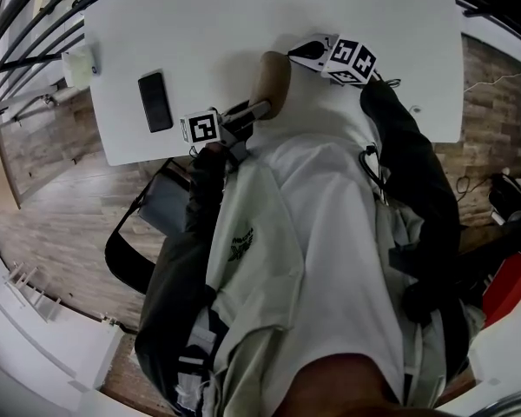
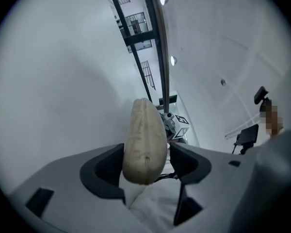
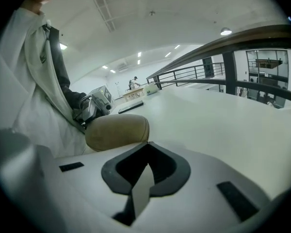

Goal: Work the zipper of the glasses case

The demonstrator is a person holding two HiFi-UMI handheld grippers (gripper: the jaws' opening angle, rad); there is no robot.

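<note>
A tan fabric glasses case [image 1: 272, 81] stands on edge on the white table [image 1: 200, 24], close to the near edge. My left gripper [image 1: 257, 108] comes in from the left and is shut on the case's near end; in the left gripper view the case [image 2: 144, 135] fills the gap between the dark pads. My right gripper [image 1: 295, 53] reaches in from the right, jaws shut. Its tips [image 3: 148, 142] meet right at the end seam of the case [image 3: 117, 130]. I cannot see a zipper pull between them.
A black phone [image 1: 154, 102] lies flat on the table to the left of the case. A small white box [image 1: 78, 63] sits at the table's left edge. A dark railing [image 3: 242, 38] runs behind the table. The person's white shirt [image 1: 321, 224] presses against the near edge.
</note>
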